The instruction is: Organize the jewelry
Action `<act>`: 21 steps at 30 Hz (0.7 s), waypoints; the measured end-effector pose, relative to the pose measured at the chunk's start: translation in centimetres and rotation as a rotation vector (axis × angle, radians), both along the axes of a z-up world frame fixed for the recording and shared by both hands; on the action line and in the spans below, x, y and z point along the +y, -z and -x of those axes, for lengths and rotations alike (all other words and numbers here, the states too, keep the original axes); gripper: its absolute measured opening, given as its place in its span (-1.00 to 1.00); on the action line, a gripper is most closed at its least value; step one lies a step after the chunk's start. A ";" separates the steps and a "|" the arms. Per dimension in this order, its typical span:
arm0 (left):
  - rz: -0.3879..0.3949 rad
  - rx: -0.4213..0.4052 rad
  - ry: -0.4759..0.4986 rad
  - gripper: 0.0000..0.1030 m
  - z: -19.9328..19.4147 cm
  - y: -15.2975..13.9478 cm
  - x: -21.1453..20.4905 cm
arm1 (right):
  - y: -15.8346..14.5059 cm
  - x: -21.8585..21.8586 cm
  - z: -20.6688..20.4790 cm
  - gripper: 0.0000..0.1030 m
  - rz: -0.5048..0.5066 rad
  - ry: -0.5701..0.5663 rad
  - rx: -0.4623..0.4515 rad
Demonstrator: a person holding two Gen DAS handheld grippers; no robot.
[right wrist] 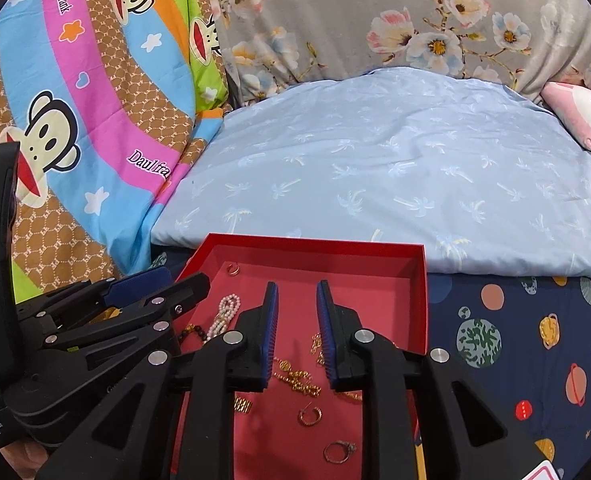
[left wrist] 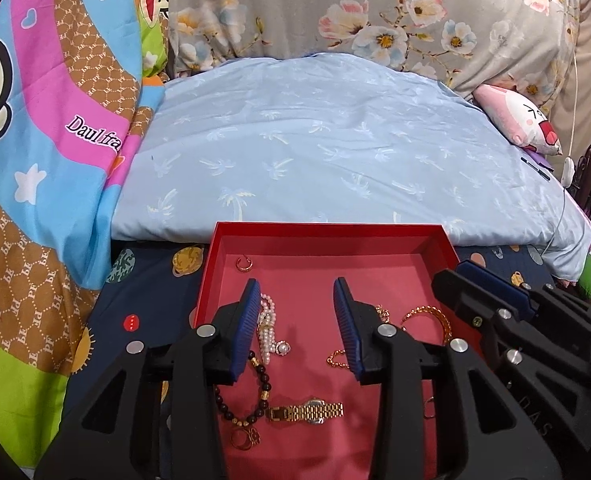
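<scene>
Red tray [left wrist: 215, 258] on the bed held loose jewelry: pearl strand [left wrist: 266, 322], gold watch [left wrist: 309, 411], dark bead bracelet [left wrist: 255, 392], rings. Left gripper [left wrist: 298, 320] and right gripper [right wrist: 296, 326] hovered over it, jaws apart, empty. Best lowered onto one piece, clear of neighbouring chains

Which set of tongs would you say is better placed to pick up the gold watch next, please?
Left, probably. The left tongs hang open over the red tray, and the gold watch lies just below their gap. The right tongs are open over the gold chains and rings instead.
</scene>
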State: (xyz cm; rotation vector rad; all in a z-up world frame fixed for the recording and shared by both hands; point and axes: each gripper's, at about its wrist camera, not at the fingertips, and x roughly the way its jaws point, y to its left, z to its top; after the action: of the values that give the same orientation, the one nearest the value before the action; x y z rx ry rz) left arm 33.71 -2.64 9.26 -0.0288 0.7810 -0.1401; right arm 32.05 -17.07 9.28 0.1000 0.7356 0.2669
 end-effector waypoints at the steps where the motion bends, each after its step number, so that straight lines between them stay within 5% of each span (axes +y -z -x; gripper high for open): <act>1: 0.000 -0.001 -0.001 -0.21 0.3 -0.1 0.0 | -0.1 0.0 0.4 -0.58 -0.002 -0.002 -0.001; 21: -0.044 -0.051 -0.015 -0.16 9.7 -3.0 -1.1 | -2.3 -1.1 9.7 -0.46 -0.014 0.036 -0.022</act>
State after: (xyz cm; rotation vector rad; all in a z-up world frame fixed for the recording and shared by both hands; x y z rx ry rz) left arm 24.06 -3.76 12.22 0.0107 0.7330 -0.1089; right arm 22.33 -18.14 11.61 0.1236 0.7098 0.2383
